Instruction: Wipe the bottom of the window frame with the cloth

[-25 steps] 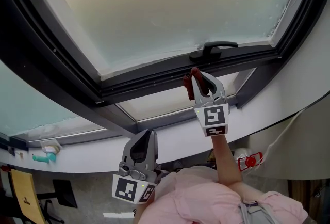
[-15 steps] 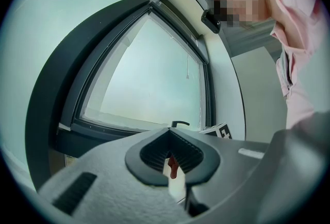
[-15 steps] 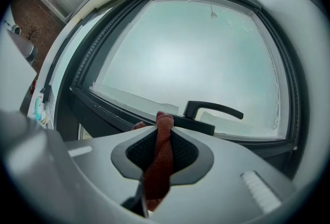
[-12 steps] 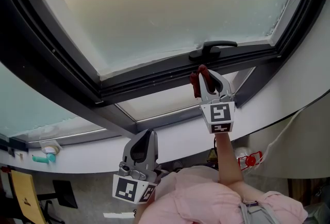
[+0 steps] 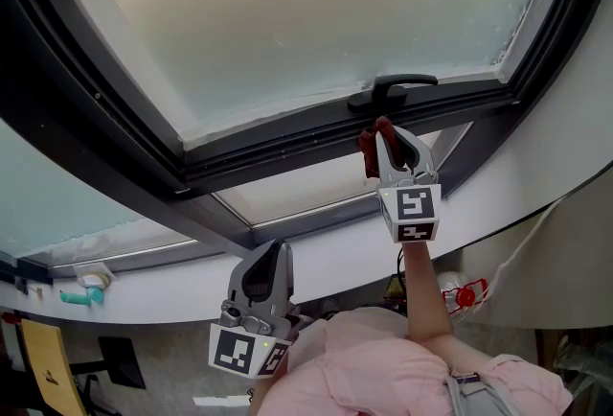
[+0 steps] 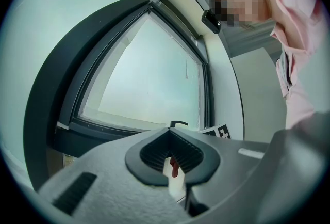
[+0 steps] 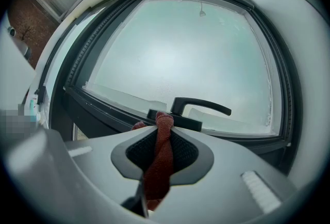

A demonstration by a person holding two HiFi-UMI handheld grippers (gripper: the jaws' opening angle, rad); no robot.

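My right gripper (image 5: 387, 138) is raised to the dark bottom rail of the window frame (image 5: 287, 144), just below the black window handle (image 5: 393, 90). It is shut on a red cloth (image 5: 370, 148) that bunches out past its tips. In the right gripper view the red cloth (image 7: 160, 158) runs between the closed jaws, with the black window handle (image 7: 200, 106) right ahead. My left gripper (image 5: 264, 272) hangs low near the person's chest, shut with nothing in it. In the left gripper view its closed jaws (image 6: 172, 153) point at the window.
Frosted glass (image 5: 306, 11) fills the open sash above the rail. A white sill (image 5: 172, 285) curves below, with a small teal object (image 5: 75, 293) at its left end. A red-and-white item (image 5: 462, 297) lies low at the right. The person's pink sleeve (image 5: 383, 366) fills the bottom.
My right gripper has moved to the right and slightly up along the bottom rail with the red cloth, now under the handle. The left gripper has stayed still.
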